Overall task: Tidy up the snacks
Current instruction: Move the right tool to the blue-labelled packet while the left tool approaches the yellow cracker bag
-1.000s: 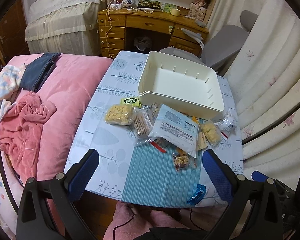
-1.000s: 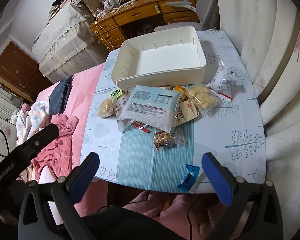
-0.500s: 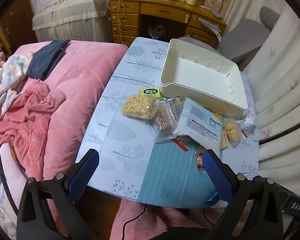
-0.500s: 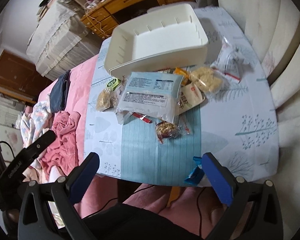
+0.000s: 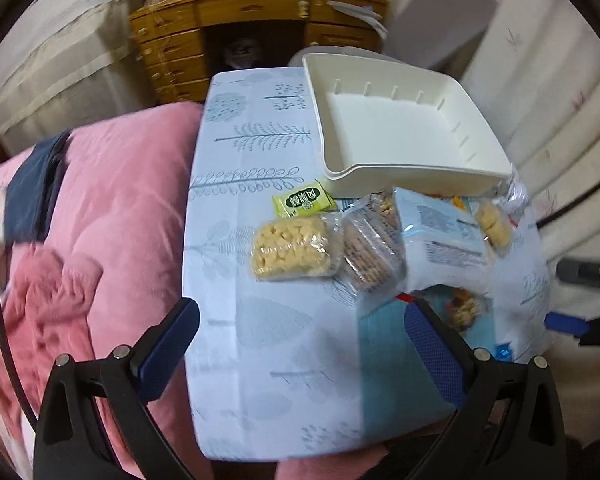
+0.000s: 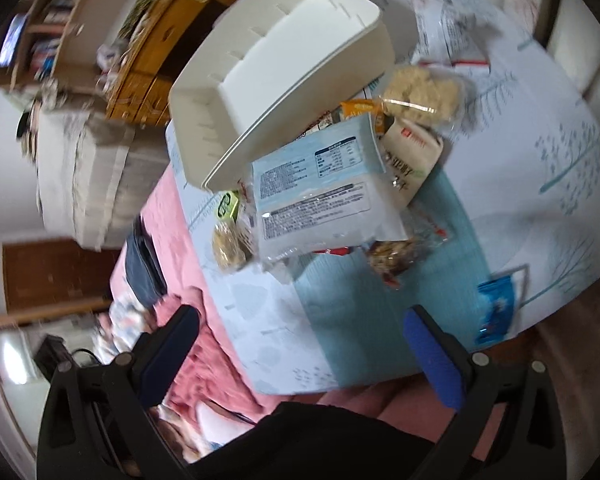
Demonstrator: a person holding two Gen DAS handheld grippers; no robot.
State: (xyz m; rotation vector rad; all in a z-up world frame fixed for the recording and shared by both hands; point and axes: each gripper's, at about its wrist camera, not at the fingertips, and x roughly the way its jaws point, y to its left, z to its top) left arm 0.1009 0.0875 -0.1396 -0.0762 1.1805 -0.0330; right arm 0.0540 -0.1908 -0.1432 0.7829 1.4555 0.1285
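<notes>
An empty white tray (image 5: 476,178) (image 6: 324,76) stands at the far end of a small patterned table (image 5: 276,380). In front of it lies a heap of snack packets: a yellow puffed-rice bar (image 5: 290,249), a green packet (image 5: 303,200), a brown cracker pack (image 5: 367,254) and a large pale-blue bag (image 5: 440,236) (image 6: 320,196). A nut pack (image 6: 392,256) and a small blue wrapper (image 6: 496,308) lie nearer me. My left gripper (image 5: 300,340) is open above the near table edge, short of the rice bar. My right gripper (image 6: 300,340) is open and tilted, holding nothing.
A pink quilt (image 5: 100,220) with a dark garment (image 5: 32,188) covers the bed on the left. A wooden desk (image 5: 240,28) and a grey chair (image 5: 440,12) stand behind the table. Curtains (image 5: 560,100) hang on the right. The right gripper's blue tip (image 5: 566,324) shows at the left view's right edge.
Both grippers have moved forward and lower towards the table. The left one now faces the rice bar. The right view has rolled sideways. Nothing was taken hold of.
</notes>
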